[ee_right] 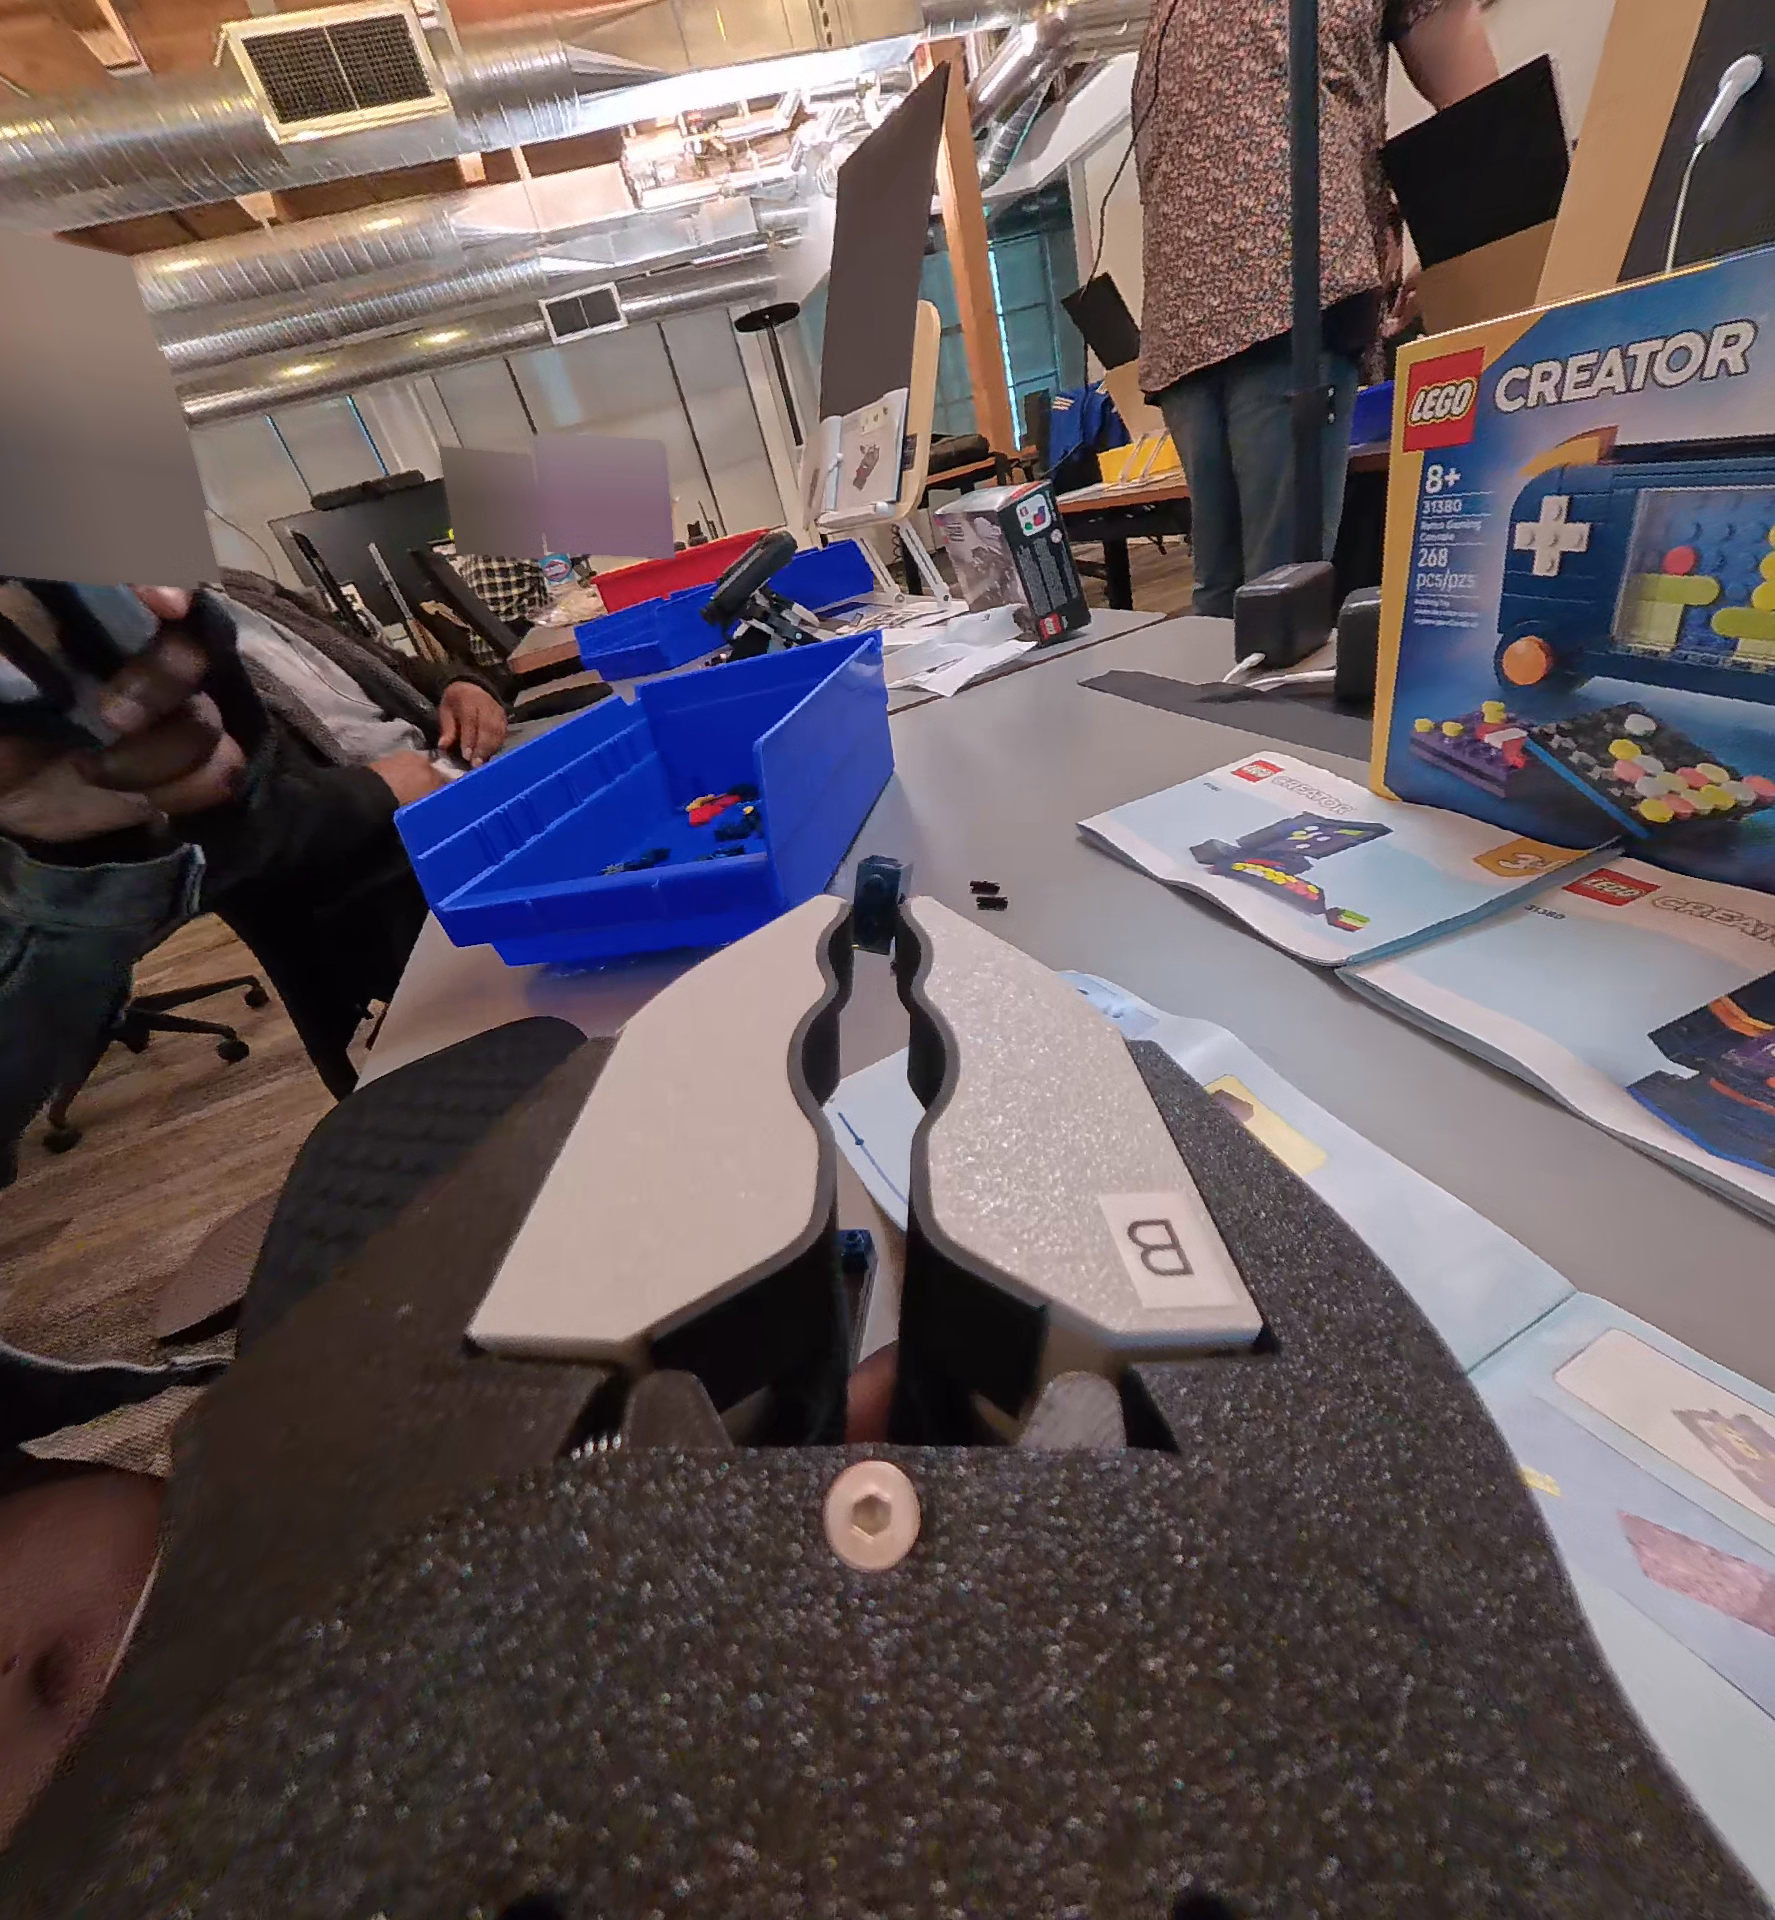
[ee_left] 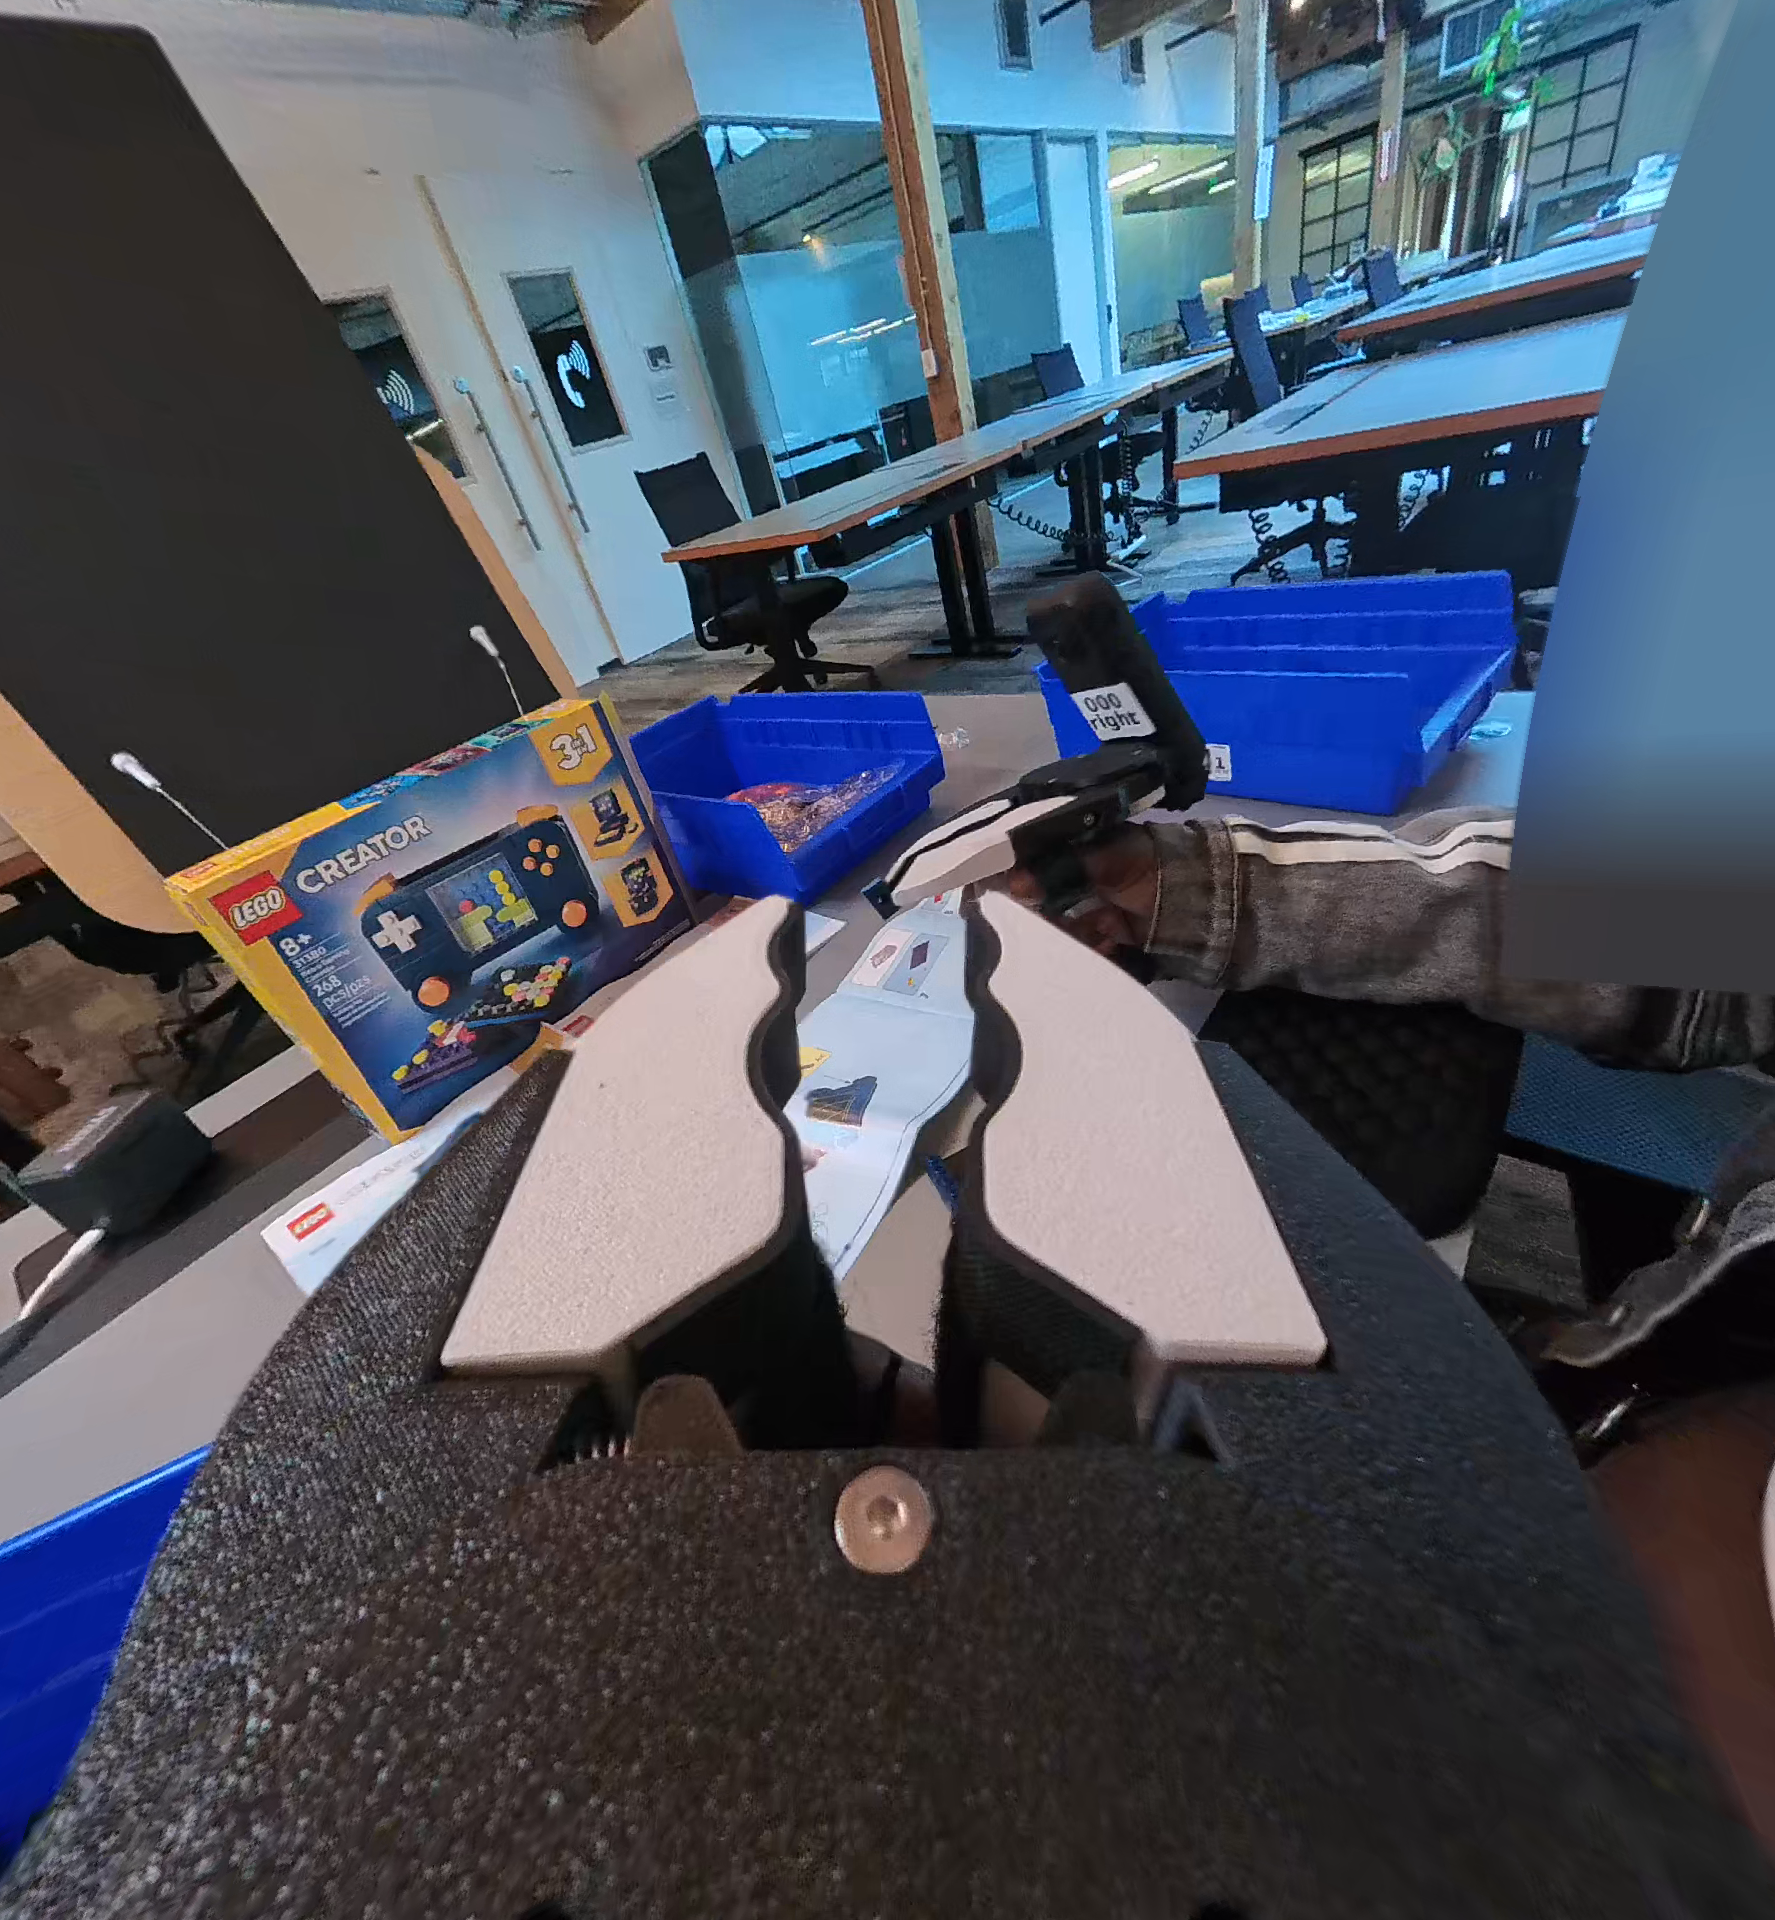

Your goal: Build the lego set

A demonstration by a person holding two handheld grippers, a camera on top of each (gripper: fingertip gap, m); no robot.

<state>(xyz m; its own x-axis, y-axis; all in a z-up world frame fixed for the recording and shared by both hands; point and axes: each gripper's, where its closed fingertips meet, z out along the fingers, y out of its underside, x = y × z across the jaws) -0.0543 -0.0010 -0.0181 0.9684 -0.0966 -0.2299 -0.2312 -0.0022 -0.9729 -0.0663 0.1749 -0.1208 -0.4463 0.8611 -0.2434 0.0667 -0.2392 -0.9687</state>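
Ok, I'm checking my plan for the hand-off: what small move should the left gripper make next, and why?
Probably ease the left gripper forward toward the right gripper. Its fingers stand apart with nothing between them, while the right's fingers pinch a small dark blue brick above the open instruction booklet.

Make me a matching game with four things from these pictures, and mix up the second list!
Things:
1. right tongs
2. left tongs
3. toy box
4. bin nearest the right tongs

States:
A. standing upright on the table
B. open, nothing between the tips
C. pinching a small dark blue brick
D. has small loose bricks inside

Pairs: 1-C, 2-B, 3-A, 4-D
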